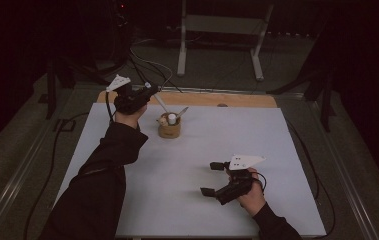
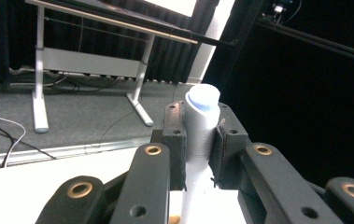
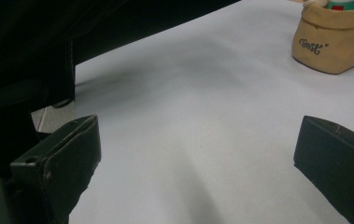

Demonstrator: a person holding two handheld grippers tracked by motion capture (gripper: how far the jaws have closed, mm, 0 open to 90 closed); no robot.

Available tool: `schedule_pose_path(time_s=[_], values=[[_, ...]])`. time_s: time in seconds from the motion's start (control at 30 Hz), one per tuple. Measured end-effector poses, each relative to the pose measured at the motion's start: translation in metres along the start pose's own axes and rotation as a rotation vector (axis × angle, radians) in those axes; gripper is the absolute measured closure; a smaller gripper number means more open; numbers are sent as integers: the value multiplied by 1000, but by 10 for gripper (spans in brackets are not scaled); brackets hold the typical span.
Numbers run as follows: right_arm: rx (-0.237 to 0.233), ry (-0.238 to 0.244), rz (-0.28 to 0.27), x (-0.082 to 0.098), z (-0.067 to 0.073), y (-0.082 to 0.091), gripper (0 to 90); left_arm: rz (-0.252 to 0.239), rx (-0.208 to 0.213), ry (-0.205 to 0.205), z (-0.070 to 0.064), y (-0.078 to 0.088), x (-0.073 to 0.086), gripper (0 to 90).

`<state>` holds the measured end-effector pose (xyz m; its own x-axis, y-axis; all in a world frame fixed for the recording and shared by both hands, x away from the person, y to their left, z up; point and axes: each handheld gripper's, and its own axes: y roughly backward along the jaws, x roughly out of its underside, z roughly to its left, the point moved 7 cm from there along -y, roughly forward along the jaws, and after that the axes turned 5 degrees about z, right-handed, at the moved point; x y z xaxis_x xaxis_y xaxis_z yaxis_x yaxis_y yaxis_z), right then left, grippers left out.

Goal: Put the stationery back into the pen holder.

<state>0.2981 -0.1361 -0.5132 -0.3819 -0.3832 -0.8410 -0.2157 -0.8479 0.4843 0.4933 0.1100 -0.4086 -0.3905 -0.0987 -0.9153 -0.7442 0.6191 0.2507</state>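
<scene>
Up top, L gripper (image 1: 149, 90) sits above the far left part of the white table (image 1: 277, 150), jaws pinched tight on a white stick-like tube (image 2: 198, 135) w/ a blue-ringed end; tube runs between the pads, tip pointing away over the table's far edge. Just beside it, to its right in the high view, stands the tan holder cup (image 1: 169, 127) w/ a few utensils inside. R gripper (image 1: 212, 179) rests low near the front right, jaws spread wide, nothing between them, well apart from the cup.
</scene>
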Motion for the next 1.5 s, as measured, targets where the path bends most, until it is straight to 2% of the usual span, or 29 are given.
schedule_pose_path(time_s=[0.13,0.17,0.2,0.37,0.93,1.0,1.13,1.2,1.23,1.4,1.5], values=[[-3,-1,2,0,0,0,8,4,-10,5,3,-5,2,791],[-4,-1,0,0,0,0,8,-6,-30,5,5,-6,3,791],[-6,-1,-1,0,1,0,8,-6,-30,5,5,-6,3,790],[-10,-7,-7,-1,0,1,8,18,-50,-29,6,-13,9,790],[-12,-13,-13,-1,-1,3,8,75,-82,-77,6,-24,21,789],[-15,-15,-13,-1,-1,3,8,87,-87,-86,6,-26,23,789],[-14,-15,-12,-1,-1,3,8,120,-62,-89,5,-30,28,789],[-14,-14,-11,-1,-2,2,8,125,-63,-93,5,-31,29,789],[-15,-16,-10,-1,-2,2,8,147,-53,-89,4,-34,32,789],[-14,-17,-10,0,-2,2,8,167,-52,-92,3,-38,35,788],[-13,-17,-9,0,-2,2,8,201,-71,-95,4,-41,38,786]])
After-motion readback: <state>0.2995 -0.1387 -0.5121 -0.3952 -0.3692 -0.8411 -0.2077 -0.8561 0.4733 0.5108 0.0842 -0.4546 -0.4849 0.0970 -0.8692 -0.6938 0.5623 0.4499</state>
